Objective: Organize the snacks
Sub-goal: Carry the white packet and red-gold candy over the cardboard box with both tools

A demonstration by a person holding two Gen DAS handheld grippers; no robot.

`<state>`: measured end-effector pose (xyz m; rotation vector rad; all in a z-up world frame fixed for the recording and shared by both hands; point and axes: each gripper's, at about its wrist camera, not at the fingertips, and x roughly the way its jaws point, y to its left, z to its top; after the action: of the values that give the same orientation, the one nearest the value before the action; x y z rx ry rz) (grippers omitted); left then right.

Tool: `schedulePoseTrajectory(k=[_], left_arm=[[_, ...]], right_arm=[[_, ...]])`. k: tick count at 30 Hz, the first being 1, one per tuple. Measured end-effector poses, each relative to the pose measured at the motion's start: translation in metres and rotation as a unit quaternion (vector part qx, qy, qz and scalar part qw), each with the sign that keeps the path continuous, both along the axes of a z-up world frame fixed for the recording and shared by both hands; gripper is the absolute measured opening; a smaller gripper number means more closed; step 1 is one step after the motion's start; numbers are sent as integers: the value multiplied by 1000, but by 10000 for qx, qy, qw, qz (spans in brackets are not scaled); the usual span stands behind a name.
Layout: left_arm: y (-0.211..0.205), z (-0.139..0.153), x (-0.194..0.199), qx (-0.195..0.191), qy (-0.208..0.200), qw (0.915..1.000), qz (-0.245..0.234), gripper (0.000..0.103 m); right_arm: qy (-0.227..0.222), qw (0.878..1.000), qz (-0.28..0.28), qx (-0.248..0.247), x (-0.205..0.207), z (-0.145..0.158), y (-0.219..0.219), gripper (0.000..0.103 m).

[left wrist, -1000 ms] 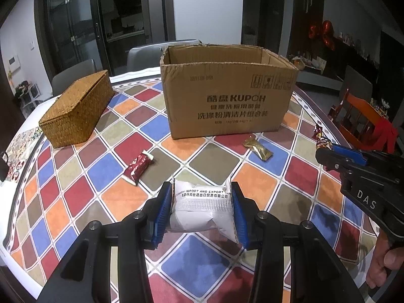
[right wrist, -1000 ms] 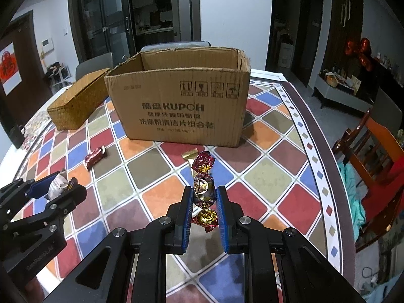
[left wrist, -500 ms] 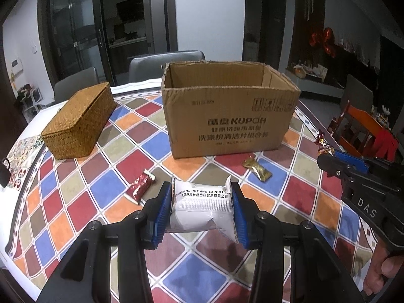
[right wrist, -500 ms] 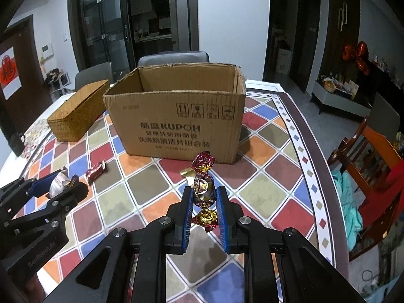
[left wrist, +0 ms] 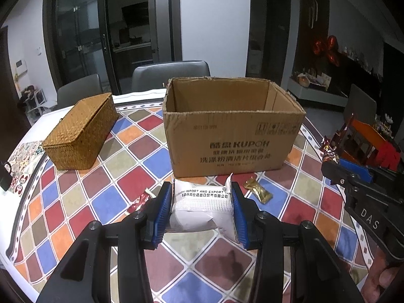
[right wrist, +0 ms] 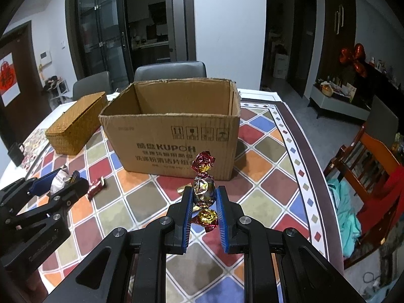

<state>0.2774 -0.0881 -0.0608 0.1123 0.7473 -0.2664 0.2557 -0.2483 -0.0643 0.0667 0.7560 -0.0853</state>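
My left gripper [left wrist: 200, 192] is shut on a white snack packet [left wrist: 202, 209], held above the checkered table short of the open cardboard box [left wrist: 232, 136]. My right gripper [right wrist: 204, 192] is shut on a foil-wrapped candy [right wrist: 204, 189] with twisted red-and-gold ends, held upright in front of the same cardboard box [right wrist: 174, 131]. The box's inside looks bare as far as I can see. A red candy bar [left wrist: 140, 200] and a gold-wrapped candy [left wrist: 258, 192] lie on the table near the box's front. In the right wrist view the left gripper [right wrist: 61, 176] shows at lower left with its packet.
A closed woven wicker box [left wrist: 79, 133] sits left of the cardboard box. Grey chairs [left wrist: 171, 75] stand behind the table. An orange wooden chair [right wrist: 373, 161] is off the table's right edge. A dark object [right wrist: 16, 151] stands at the far left edge.
Both grippers have risen with their snacks, so the table looks farther below and the box's open top shows more. Their grips are unchanged.
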Motion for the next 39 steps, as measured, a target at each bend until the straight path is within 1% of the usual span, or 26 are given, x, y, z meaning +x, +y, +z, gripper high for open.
schedulePoseTrajectory(k=[18, 29, 39], left_arm=[[-9, 27, 25, -132, -270, 9995, -16, 45], [-13, 40, 44, -148, -440, 9989, -4, 45], [-20, 46, 60, -160, -503, 9986, -57, 45]], right_arm=[[-269, 9996, -65, -28, 16, 23, -7, 20], [-435, 9990, -43, -42, 29, 38, -10, 20], [-511, 9987, -29, -36, 42, 44, -13, 20]])
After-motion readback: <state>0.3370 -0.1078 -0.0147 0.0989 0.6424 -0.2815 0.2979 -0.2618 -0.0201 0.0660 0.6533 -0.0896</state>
